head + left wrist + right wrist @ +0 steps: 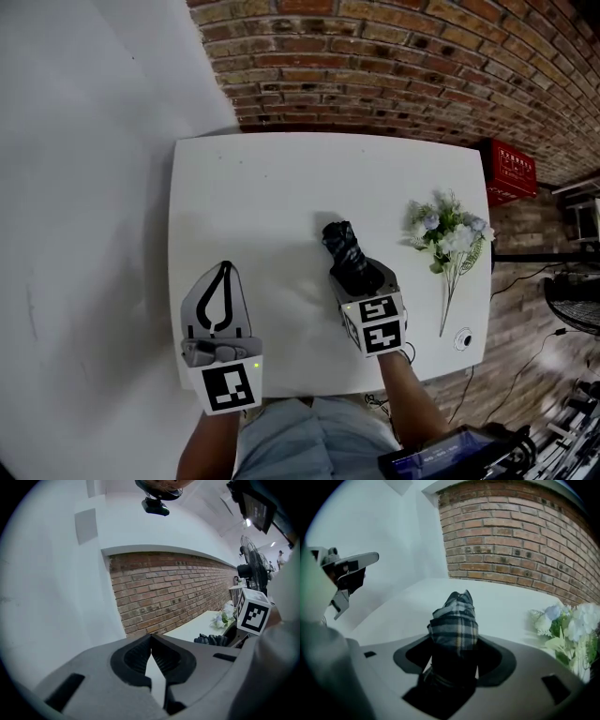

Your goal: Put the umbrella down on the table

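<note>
A folded plaid umbrella point(342, 246) point(454, 620) lies on the white table point(262, 187), pointing toward the brick wall. Its near end sits between the jaws of my right gripper point(357, 275) point(457, 660). Those jaws stand wide, with slivers of light on both sides of the fabric, so the pads do not press on it. My left gripper point(223, 274) point(151, 643) hovers over the table's near left part with its tips together and nothing in them. From the left gripper view, the umbrella point(211, 640) shows as a dark bundle at the right.
A bunch of artificial flowers point(448, 230) point(567, 625) lies at the table's right side, and a small round white object point(462, 339) lies near the right front corner. Past the table are a brick wall point(394, 56), a red box point(508, 171) and a fan point(574, 300).
</note>
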Motion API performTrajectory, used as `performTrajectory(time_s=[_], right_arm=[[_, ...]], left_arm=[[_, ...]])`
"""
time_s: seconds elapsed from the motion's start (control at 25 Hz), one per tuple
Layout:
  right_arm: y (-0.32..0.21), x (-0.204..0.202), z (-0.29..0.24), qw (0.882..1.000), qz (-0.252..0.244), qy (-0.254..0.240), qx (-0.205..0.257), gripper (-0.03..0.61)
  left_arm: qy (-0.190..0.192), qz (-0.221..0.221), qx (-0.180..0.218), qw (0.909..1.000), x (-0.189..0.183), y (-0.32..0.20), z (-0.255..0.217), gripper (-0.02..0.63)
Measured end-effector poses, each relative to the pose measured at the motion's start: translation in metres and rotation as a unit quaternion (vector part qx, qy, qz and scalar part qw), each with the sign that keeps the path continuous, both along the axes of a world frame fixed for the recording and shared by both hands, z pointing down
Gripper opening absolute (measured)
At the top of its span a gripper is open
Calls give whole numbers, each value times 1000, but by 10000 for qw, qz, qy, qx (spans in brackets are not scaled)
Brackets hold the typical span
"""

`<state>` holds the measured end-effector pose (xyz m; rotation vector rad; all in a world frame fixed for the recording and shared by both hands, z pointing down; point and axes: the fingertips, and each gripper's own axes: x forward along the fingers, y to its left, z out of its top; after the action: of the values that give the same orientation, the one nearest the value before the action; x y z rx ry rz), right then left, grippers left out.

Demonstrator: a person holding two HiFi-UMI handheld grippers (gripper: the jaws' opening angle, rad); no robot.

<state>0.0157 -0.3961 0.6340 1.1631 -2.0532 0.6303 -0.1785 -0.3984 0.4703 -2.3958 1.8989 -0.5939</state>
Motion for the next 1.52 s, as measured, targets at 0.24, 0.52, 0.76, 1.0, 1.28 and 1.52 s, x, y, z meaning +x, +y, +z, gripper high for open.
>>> performTrajectory(time_s=[0.24,0.52,0.76,1.0,1.28,1.52], right_arm=[[1,1,-14,9997,-38,-83,209,313],[6,-2,-83,9941,-160,-600,889,301],[17,-2,-183,9708,-214,-1162,2086,235],[46,6,-266,9375,-284,-1278,3225,98],[68,28,-307,9167,-168,-1367,3752,6],[79,34,-323,9115,-257,-1408,3856,5]], left_arm=[[41,-42,146,9999,0,9,-13,8],[87,-21,546,9985,16,30,-56,8],[313,-15,1127,9931,37,54,-112,8],[208,-17,1730,9847,55,86,-174,8],[100,-14,2094,9778,72,110,-209,8],[40,-90,2154,9765,80,118,-223,8]])
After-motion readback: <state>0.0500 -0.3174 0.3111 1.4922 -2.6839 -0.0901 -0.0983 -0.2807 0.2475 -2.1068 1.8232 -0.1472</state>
